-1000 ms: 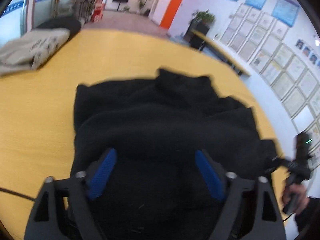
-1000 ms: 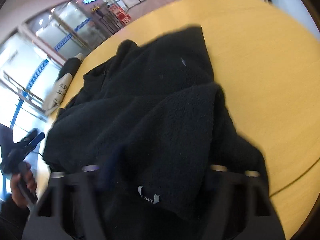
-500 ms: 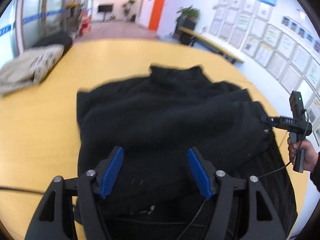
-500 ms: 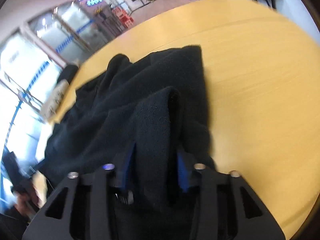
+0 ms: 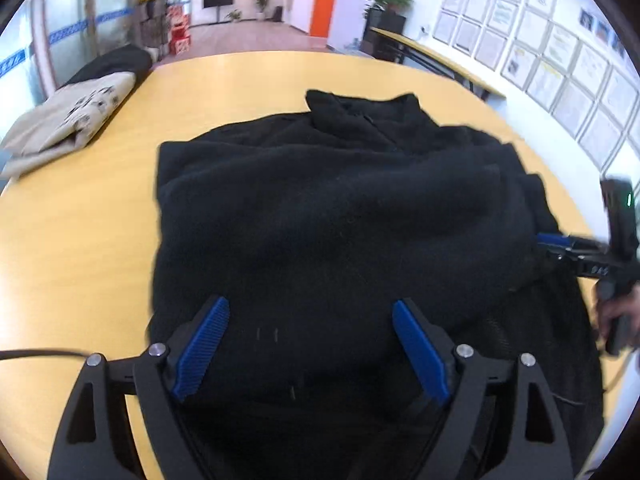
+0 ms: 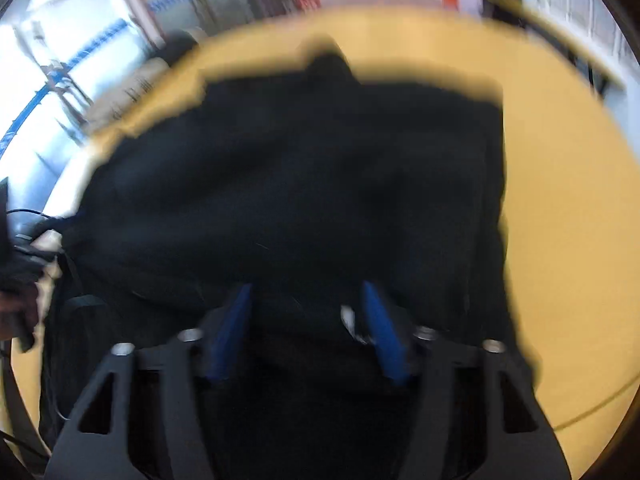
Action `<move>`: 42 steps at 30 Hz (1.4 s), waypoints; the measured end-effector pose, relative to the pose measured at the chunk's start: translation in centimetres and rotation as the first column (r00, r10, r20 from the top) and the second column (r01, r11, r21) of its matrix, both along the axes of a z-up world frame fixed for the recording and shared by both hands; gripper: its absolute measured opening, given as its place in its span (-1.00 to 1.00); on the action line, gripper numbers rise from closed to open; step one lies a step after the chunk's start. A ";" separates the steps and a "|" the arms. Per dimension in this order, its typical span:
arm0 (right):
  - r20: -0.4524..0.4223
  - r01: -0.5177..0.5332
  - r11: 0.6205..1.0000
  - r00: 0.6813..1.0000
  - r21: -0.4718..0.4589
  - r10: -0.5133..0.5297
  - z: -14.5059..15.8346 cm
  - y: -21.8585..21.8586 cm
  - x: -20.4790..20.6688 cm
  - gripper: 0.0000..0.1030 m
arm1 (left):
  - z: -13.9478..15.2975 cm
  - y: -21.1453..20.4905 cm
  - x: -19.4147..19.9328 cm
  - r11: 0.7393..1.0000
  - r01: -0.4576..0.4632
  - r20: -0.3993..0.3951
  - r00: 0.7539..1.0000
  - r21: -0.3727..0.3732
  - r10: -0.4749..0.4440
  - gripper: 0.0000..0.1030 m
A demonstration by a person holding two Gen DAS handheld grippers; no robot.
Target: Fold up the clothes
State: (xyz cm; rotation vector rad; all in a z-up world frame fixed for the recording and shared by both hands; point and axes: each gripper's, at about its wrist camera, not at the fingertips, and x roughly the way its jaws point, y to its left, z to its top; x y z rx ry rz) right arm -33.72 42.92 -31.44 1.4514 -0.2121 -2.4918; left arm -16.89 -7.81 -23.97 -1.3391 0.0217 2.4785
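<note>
A black fleece garment [image 5: 340, 216] lies folded over on the round yellow table [image 5: 80, 248], its collar at the far side. My left gripper [image 5: 310, 344] is open above the garment's near edge, holding nothing. My right gripper [image 6: 306, 320] is open over the garment [image 6: 300, 184] in the blurred right wrist view, with a small white tag [image 6: 352, 322] by its right finger. The right gripper also shows at the right edge of the left wrist view [image 5: 560, 244], beside the garment's right side.
A folded beige garment [image 5: 68, 120] and a dark one [image 5: 116, 64] lie at the table's far left edge. A thin cable [image 5: 40, 354] runs across the table at near left. Another cable [image 6: 592, 408] crosses at near right.
My right gripper let go of the fleece fold and opened, swinging to face the garment squarely. My left gripper opened wider and drew back slightly. The garment now lies flatter.
</note>
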 end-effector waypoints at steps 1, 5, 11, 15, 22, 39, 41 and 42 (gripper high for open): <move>0.006 0.019 0.999 1.000 -0.025 -0.019 0.2 0.8 0.6 -0.23 | 0.6 -0.5 1.1 1.000 -0.008 0.000 1.000 -0.002 0.008 0.71; -0.012 0.065 0.993 0.998 -0.100 -0.066 3.8 3.5 4.5 0.15 | 2.5 -2.7 6.8 0.999 -0.047 0.081 0.996 0.002 0.047 0.71; 0.001 -0.005 0.985 1.000 -0.171 0.005 8.0 6.5 16.6 0.56 | 5.0 -7.5 19.3 0.992 -0.077 0.242 0.965 -0.101 0.100 0.71; 0.153 0.016 0.991 0.988 -0.130 0.004 6.7 10.2 24.2 0.56 | 6.3 -10.3 25.7 0.986 -0.118 0.309 0.939 -0.122 0.150 0.71; 0.262 -0.021 0.988 0.963 -0.152 0.060 2.3 10.4 29.1 0.56 | 2.0 -9.1 27.5 0.995 -0.097 0.359 0.927 -0.037 0.104 0.71; 0.168 -0.137 0.980 0.979 0.143 0.113 -1.7 4.3 32.8 0.41 | -4.3 -7.5 28.2 0.997 -0.039 0.363 0.932 0.063 0.013 0.75; 0.178 -0.149 0.974 0.977 0.173 0.118 -1.7 3.4 32.7 -0.10 | -4.3 -7.9 28.7 0.994 -0.070 0.364 0.931 0.084 0.035 0.34; 0.183 -0.154 0.974 0.975 0.167 0.123 -1.7 3.1 32.5 -0.31 | -4.3 -8.1 29.0 0.992 -0.086 0.365 0.930 0.094 0.046 0.12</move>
